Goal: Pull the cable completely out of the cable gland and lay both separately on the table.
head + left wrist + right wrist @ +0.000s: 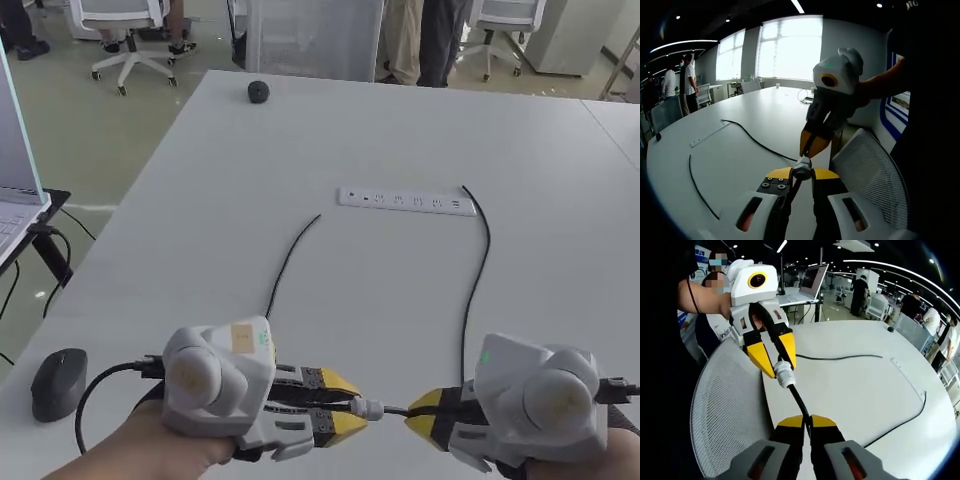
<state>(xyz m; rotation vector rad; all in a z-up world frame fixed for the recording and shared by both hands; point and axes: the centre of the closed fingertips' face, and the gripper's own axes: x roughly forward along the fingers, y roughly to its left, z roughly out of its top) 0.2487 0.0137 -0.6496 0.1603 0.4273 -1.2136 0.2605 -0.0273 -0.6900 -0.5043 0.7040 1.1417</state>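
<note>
Far left in the head view: edge of an open silver laptop (10,190), then a dark grey computer mouse (58,383) on the white rectangular table (200,250), near its left edge.

Holds the left gripper (352,405), white-shelled with yellow-tipped black jaws, low over the near table edge, pointing right, hand wrapped beneath. Carries a beige square sticker (243,338) on the shell, print too small to read. Clenches its jaws on the white ribbed plastic cable gland (367,408), held up off the table.

Behind that gripper, a second thin black cable stretch (293,255) flat on the table; cannot tell whether joined to the gland. Further back, a white multi-socket power strip (405,201).

Holds the right gripper (418,412) opposite, pointing left, tips just beside the gland, jaws clamped on the thin black cable (488,245) where it leaves the gland. Beyond the gripper, trails up the table to end just beside the strip.

In the left gripper view, shows the gland (802,166) between own tips, the right gripper (810,150) just above, a white mesh chair back (870,170) below, and a blue-and-white wall poster (900,102), lettering illegible. In the right gripper view, shows the cable (797,397) running straight from own shut tips to the gland (784,375) in the left gripper (781,371).
</note>
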